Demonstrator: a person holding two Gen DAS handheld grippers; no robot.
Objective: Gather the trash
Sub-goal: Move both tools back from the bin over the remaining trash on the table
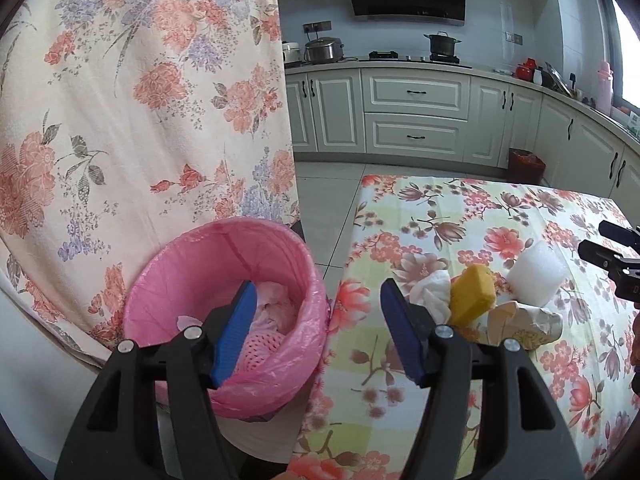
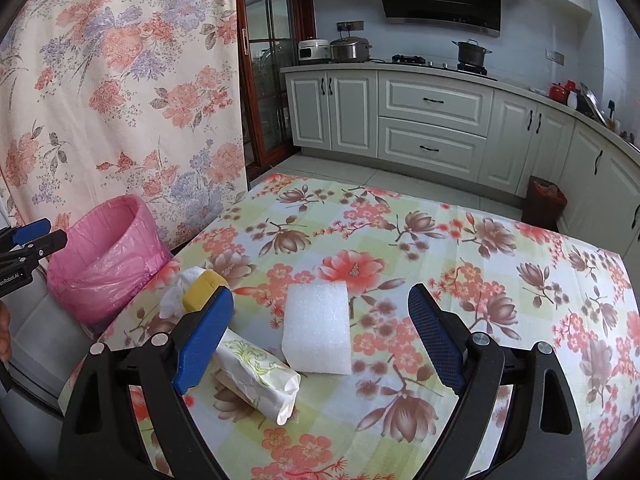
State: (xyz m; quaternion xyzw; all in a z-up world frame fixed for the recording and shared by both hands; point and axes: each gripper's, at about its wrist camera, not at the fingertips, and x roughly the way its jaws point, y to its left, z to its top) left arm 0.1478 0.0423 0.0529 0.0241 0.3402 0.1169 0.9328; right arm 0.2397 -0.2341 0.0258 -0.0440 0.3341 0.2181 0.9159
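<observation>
Your left gripper (image 1: 318, 330) is wide and empty, over the gap between the pink bin (image 1: 224, 312) and the table (image 1: 460, 208). Your right gripper (image 2: 320, 334) is wide and empty too, just above the white foam block (image 2: 316, 328). The tissue pack (image 2: 256, 372) is partly hidden behind its left finger. The yellow sponge (image 2: 204, 284) covers part of the crumpled tissue (image 2: 178, 294). Trash inside the bin is hard to make out.

partial "enrobot.ai" lettering on the left gripper (image 2: 34, 236)
</observation>
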